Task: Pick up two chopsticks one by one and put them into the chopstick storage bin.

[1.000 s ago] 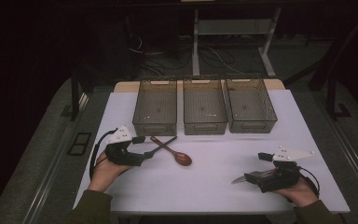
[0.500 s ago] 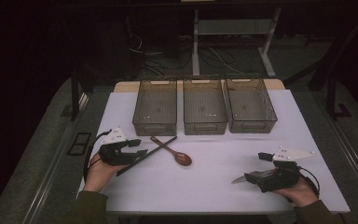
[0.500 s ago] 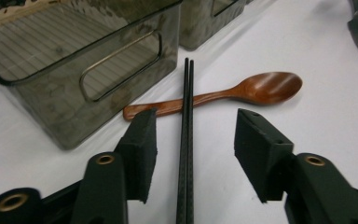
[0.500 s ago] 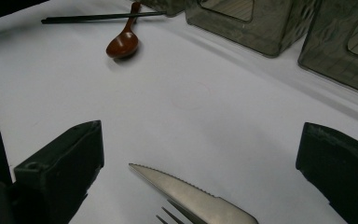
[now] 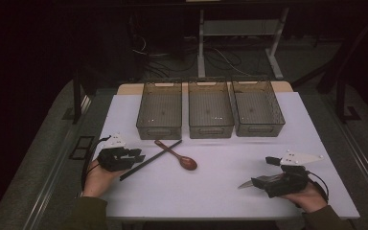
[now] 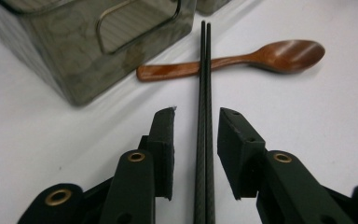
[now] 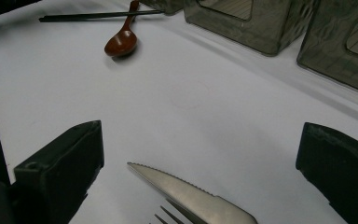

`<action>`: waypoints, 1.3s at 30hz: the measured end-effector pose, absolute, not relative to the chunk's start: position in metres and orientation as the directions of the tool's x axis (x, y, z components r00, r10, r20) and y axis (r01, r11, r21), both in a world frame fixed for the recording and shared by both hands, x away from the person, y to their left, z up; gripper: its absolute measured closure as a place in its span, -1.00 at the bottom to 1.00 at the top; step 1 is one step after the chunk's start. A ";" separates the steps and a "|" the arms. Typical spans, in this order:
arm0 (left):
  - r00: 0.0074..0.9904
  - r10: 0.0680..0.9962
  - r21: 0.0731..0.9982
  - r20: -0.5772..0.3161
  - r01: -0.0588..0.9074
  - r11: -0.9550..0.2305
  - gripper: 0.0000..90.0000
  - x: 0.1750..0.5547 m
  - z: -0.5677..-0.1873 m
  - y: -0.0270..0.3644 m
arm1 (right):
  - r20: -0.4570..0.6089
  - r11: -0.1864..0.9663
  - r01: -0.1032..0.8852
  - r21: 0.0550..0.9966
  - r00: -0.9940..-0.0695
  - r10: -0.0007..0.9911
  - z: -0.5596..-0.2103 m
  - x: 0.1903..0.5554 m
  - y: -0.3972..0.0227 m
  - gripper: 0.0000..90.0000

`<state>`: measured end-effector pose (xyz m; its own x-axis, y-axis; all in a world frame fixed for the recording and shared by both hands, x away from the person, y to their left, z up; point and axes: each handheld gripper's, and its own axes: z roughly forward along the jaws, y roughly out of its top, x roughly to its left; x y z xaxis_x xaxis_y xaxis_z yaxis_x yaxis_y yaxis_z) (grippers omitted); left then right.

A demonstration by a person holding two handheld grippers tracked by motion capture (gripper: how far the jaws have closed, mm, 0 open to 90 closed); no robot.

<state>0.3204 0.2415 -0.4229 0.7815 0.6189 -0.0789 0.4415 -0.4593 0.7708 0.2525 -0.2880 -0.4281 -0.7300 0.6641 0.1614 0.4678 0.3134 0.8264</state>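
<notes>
A pair of black chopsticks lies slantwise on the white table, crossing over the handle of a brown wooden spoon. My left gripper is low at the chopsticks' near end. In the left gripper view the chopsticks run between the jaws of that gripper. The jaws have just been closing, and a thin gap still shows on each side. My right gripper rests at the front right with its jaws wide apart. A serrated knife and fork tines lie between them.
Three translucent grey bins stand in a row at the back of the table: left, middle, right. The left bin is close behind the spoon. White tabletop lies between my two hands.
My left gripper has slid a little toward the chopsticks' near end and its jaws have narrowed around them. The right gripper, spoon and bins have stayed put.
</notes>
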 end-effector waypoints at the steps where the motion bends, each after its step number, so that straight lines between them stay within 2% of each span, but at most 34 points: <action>1: 0.780 0.620 0.770 -0.086 0.447 -0.456 0.48 0.320 -0.424 0.242 | 0.161 0.313 0.468 0.826 -0.730 0.664 -0.428 0.253 -0.288 -0.98; 15: 0.800 0.593 0.716 -0.095 0.469 -0.517 0.67 0.322 -0.432 0.240 | 0.160 0.315 0.468 0.826 -0.730 0.664 -0.428 0.252 -0.288 -0.98; 39: 0.794 0.600 0.692 -0.096 0.486 -0.533 0.70 0.324 -0.438 0.242 | 0.161 0.315 0.468 0.826 -0.730 0.664 -0.428 0.253 -0.288 -0.98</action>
